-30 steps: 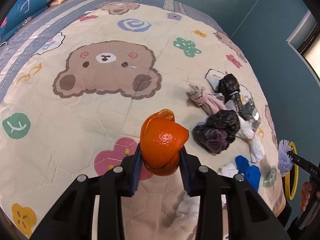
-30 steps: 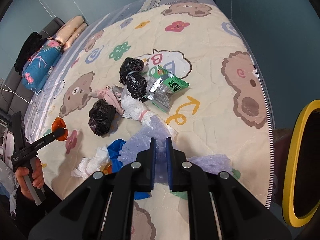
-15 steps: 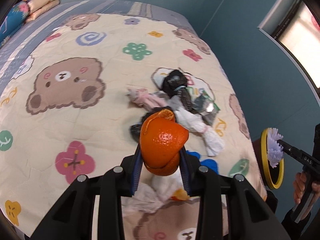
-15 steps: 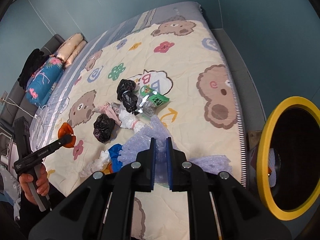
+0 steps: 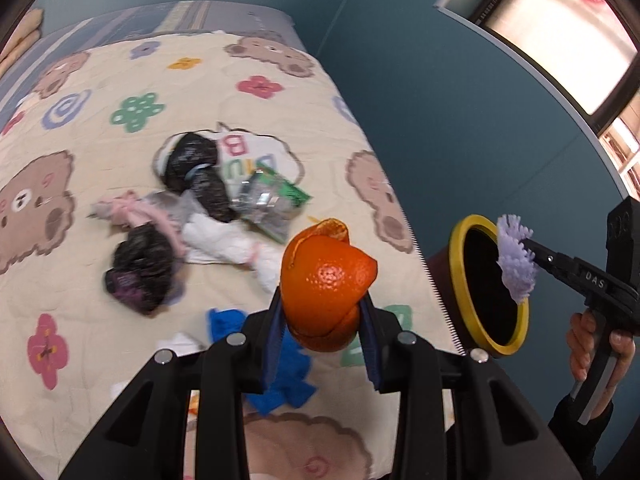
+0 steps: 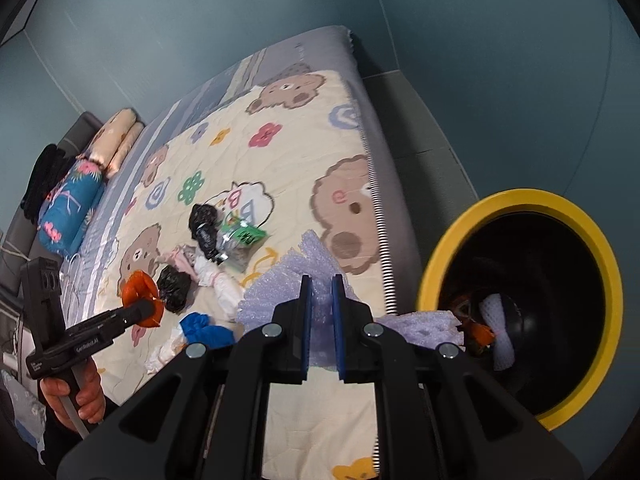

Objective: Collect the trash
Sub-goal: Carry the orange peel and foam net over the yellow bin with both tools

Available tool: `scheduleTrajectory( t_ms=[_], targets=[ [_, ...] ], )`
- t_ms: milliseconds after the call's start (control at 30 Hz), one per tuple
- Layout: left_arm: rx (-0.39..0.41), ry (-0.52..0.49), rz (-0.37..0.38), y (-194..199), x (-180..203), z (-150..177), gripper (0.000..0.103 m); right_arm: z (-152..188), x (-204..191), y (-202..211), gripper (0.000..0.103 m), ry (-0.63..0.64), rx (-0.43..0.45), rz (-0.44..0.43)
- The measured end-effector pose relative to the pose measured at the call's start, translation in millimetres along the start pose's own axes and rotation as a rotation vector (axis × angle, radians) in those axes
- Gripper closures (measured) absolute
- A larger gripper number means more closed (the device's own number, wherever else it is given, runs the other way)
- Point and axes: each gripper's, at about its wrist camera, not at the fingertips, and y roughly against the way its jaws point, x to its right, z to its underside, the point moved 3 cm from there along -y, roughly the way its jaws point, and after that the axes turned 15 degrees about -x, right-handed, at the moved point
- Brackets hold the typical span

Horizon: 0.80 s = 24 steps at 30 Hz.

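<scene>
My left gripper (image 5: 322, 312) is shut on an orange peel (image 5: 326, 284) and holds it above the bed's near edge. It also shows in the right wrist view (image 6: 140, 294). My right gripper (image 6: 319, 304) is shut on a lilac foam sheet (image 6: 280, 284), seen in the left wrist view (image 5: 516, 260) at the mouth of the yellow-rimmed bin (image 5: 460, 264). The bin (image 6: 436, 280) stands beside the bed and holds some trash. More trash lies on the quilt: black bags (image 5: 140, 264), a white bag (image 5: 224, 240), a green wrapper (image 5: 272, 200), a blue piece (image 5: 280, 380).
The bear-print quilt (image 5: 120, 92) covers the bed. Pillows (image 6: 96, 168) lie at the head end. A teal wall (image 5: 460, 100) and a window (image 5: 560, 28) are to the right of the bed. A pink bag (image 5: 132, 212) lies among the trash.
Both grippers have swung right toward the bin. The foam sheet now hangs at the bin's mouth, and the bin's inside has come into view. The orange peel stays clamped.
</scene>
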Motion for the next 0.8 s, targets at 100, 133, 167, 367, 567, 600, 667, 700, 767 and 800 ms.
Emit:
scheduleTrajectory(
  t_ms=[100, 133, 167, 367, 567, 600, 667, 700, 767, 800],
  targets=[
    [-0.015, -0.039, 0.015, -9.8, 24.2, -7.0, 0.071, -3.0, 21.0, 8.3, 0.093, -0.034, 0.013, 0.01],
    [-0.021, -0.056, 0.023, -13.9, 34.4, -9.9, 0.071, -4.1, 30.1, 11.6, 0.093, -0.05, 0.019, 0.013],
    [-0.029, -0.073, 0.031, -18.2, 44.6, -12.6, 0.071, -5.0, 36.1, 13.7, 0.093, -0.061, 0.022, 0.015],
    [-0.066, -0.159, 0.061, -40.6, 98.8, -24.6, 0.071, -9.5, 79.2, 30.8, 0.093, -0.135, 0.056, 0.028],
    [-0.104, -0.236, 0.072, -66.0, 149.4, -32.9, 0.071, -13.4, 115.5, 45.9, 0.093, -0.193, 0.088, 0.048],
    [-0.112, -0.246, 0.077, -70.7, 157.5, -34.1, 0.071, -14.4, 120.6, 48.0, 0.093, -0.201, 0.093, 0.052],
    [-0.123, -0.26, 0.079, -78.7, 170.3, -35.8, 0.071, -16.1, 132.5, 51.7, 0.093, -0.222, 0.101, 0.053],
    [-0.131, -0.268, 0.083, -84.3, 178.7, -36.8, 0.071, -16.6, 137.4, 54.2, 0.093, -0.229, 0.104, 0.055],
    [-0.142, -0.281, 0.094, -92.0, 191.0, -37.6, 0.071, -18.3, 148.4, 59.1, 0.093, -0.247, 0.119, 0.064],
    [-0.148, -0.293, 0.099, -97.3, 199.5, -37.4, 0.071, -18.9, 153.2, 61.1, 0.093, -0.254, 0.125, 0.064]
  ],
)
